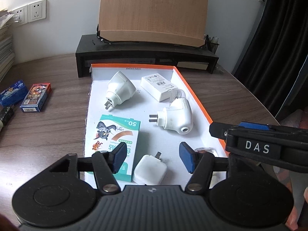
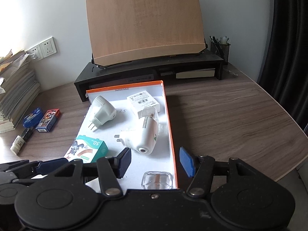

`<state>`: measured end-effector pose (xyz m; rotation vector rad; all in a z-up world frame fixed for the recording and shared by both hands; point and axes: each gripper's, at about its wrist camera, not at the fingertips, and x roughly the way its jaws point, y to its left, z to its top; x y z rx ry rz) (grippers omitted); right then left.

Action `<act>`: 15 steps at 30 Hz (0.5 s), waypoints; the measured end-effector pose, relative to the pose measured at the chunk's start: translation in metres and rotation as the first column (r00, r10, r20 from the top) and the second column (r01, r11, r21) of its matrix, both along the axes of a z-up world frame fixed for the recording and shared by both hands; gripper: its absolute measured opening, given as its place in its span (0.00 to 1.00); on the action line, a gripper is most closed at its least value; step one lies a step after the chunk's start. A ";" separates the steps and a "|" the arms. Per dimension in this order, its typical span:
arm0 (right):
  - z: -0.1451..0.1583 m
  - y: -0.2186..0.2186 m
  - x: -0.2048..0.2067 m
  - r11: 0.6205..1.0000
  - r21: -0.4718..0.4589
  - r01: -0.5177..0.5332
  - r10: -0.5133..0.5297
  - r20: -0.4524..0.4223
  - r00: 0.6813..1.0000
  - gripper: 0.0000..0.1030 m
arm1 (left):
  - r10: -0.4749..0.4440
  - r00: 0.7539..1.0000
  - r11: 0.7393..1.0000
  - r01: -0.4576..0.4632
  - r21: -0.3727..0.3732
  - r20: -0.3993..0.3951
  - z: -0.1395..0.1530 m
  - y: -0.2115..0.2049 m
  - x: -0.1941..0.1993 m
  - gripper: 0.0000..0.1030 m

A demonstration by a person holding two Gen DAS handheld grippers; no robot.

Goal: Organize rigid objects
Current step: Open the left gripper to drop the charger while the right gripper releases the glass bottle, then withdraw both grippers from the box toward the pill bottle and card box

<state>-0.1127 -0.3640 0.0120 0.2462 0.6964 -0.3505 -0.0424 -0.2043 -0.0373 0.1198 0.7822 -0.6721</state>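
My left gripper (image 1: 152, 156) hangs released over the box (image 1: 194, 94) with the small white charger (image 1: 150, 172) lying just beneath its fingers, prongs pointing away; right gripper (image 2: 156, 159) also released

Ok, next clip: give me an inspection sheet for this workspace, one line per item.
Surface: wood-grain desk, bare at right.
Job's things: orange-edged box lid holds two white plug-in units, white flat box, bandage box, white charger, clear bottle.
Clutter: two small card boxes and a tube on the desk at left.
Grippers: left gripper and right gripper both open, holding nothing.
Cables: nothing seen.
Surroundings: wooden board on black shelf, pen cup, wall sockets, paper stack, dark curtain.
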 end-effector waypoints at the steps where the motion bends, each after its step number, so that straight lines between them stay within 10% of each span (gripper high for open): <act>1: 0.001 0.001 0.000 1.000 -0.004 0.002 -0.002 0.006 1.000 0.70 | 0.009 1.000 1.000 -0.009 -0.001 0.004 0.001 0.002 0.001 0.62; 15: 0.008 0.045 0.041 0.992 -0.011 -0.123 0.123 0.022 0.992 0.75 | 0.182 0.983 0.983 -0.183 0.014 0.039 0.013 0.059 0.030 0.69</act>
